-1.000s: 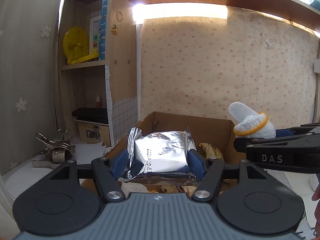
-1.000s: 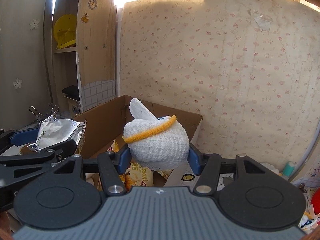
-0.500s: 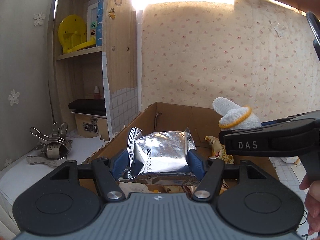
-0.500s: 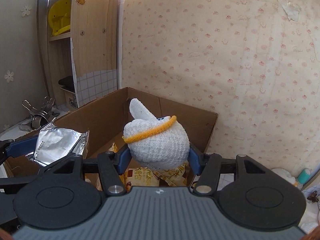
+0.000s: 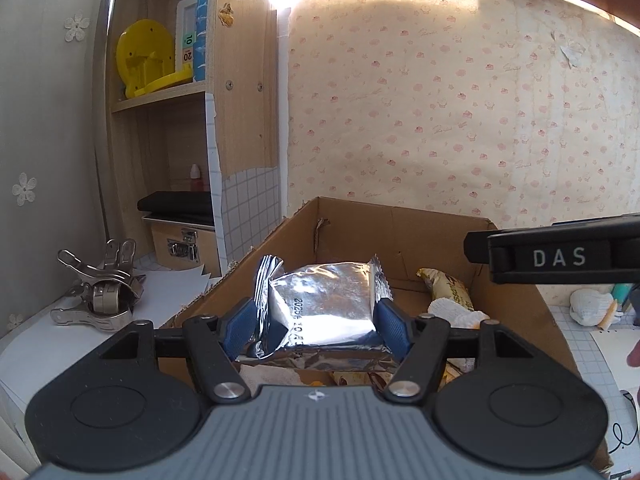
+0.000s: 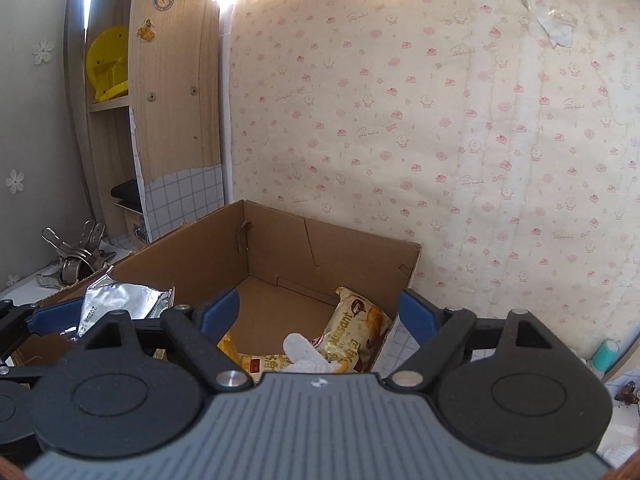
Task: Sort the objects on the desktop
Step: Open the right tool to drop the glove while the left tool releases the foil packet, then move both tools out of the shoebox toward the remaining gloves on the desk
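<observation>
My left gripper (image 5: 318, 320) is shut on a silver foil packet (image 5: 324, 304), held above the near left corner of an open cardboard box (image 5: 400, 210). The packet also shows at the left of the right wrist view as the foil packet (image 6: 120, 300). My right gripper (image 6: 318, 310) is open over the box (image 6: 192, 264) with nothing between its fingers. Its black body (image 5: 560, 256) crosses the right of the left wrist view. A white knitted toy (image 6: 304, 354) lies in the box on snack bags, beside a croissant packet (image 6: 356, 328). The toy (image 5: 452, 308) is partly hidden.
Metal clips (image 5: 100, 292) lie on white paper left of the box. A shelf unit behind holds a yellow plastic piece (image 5: 148, 56) and a small wooden case (image 5: 180, 240). Right of the box are another white knitted item (image 5: 592, 306), a teal bottle (image 6: 606, 354) and a fingertip (image 5: 634, 356).
My right gripper has opened and the white knitted toy has dropped into the box. My left gripper keeps its hold on the foil packet and has come lower over the box.
</observation>
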Motion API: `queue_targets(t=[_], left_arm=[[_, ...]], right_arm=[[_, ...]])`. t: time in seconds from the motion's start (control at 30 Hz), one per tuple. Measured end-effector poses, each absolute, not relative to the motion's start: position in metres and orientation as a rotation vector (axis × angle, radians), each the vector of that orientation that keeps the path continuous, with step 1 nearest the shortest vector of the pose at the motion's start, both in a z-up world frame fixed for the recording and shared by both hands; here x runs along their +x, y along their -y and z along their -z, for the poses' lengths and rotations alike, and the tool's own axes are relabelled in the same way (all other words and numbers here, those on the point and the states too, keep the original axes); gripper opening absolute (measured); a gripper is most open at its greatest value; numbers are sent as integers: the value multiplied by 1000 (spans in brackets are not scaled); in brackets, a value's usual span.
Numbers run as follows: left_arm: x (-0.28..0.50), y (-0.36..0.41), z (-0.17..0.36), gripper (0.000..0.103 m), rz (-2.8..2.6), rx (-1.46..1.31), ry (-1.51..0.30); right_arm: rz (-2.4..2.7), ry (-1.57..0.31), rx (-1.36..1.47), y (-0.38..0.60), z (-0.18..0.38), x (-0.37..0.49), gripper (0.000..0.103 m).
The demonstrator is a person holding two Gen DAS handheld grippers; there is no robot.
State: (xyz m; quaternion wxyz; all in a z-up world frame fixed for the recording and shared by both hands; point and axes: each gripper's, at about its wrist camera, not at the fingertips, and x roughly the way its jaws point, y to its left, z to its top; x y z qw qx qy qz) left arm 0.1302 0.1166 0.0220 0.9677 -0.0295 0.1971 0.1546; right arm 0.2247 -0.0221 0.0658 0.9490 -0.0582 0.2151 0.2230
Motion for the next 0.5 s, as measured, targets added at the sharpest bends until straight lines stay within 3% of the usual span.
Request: queue_targets(t=[0.5], left_arm=[[125, -100, -33, 76, -321, -52, -388]], right_arm=[[-384, -393, -62, 80, -67, 184, 87]])
